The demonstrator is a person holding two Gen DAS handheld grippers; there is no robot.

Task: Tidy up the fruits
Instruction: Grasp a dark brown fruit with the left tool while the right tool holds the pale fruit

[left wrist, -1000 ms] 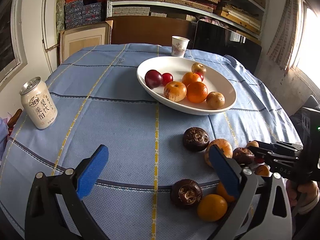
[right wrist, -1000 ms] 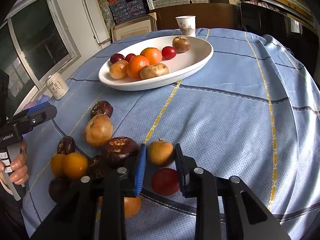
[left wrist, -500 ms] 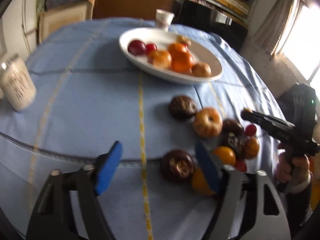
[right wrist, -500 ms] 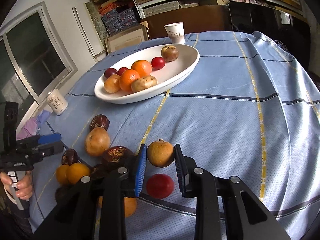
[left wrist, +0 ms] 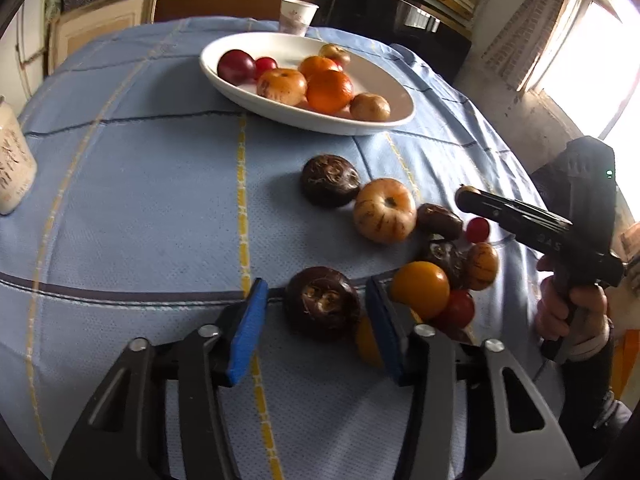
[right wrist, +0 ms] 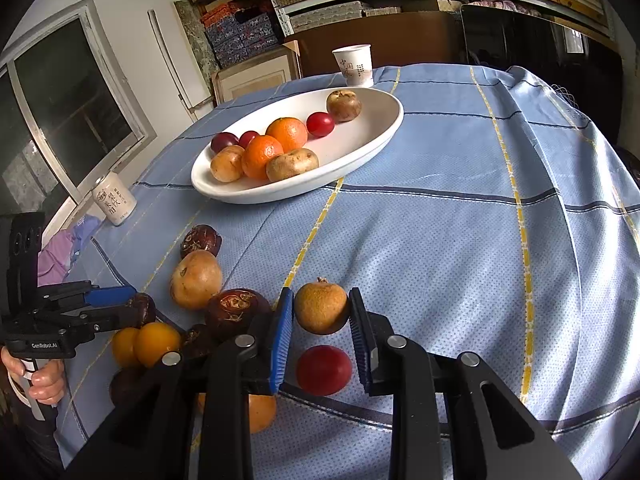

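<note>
A dark brown fruit [left wrist: 322, 304] lies on the blue cloth between the blue pads of my left gripper [left wrist: 315, 285]. Its jaws are closing; a gap shows at the left pad, and the right pad sits close to the fruit. My right gripper [right wrist: 320, 294] is shut on a round tan fruit [right wrist: 321, 309], held just above a red fruit [right wrist: 324, 370]. Several more loose fruits lie beside them, among them a yellow-orange one [left wrist: 420, 290] and a big tan one [left wrist: 384, 210]. The white oval bowl [left wrist: 304, 120] [right wrist: 280, 196] farther back holds several fruits.
A drinks can [left wrist: 12, 176] [right wrist: 114, 204] stands at the table's left edge and a paper cup [left wrist: 298, 16] [right wrist: 356, 66] behind the bowl. A person's hand [left wrist: 568, 308] grips the right tool's handle. Shelves with boxes line the back wall.
My left gripper tipped down and sank toward the dark brown fruit, and its jaws narrowed from wide apart to just around it. The right gripper kept still with the tan fruit.
</note>
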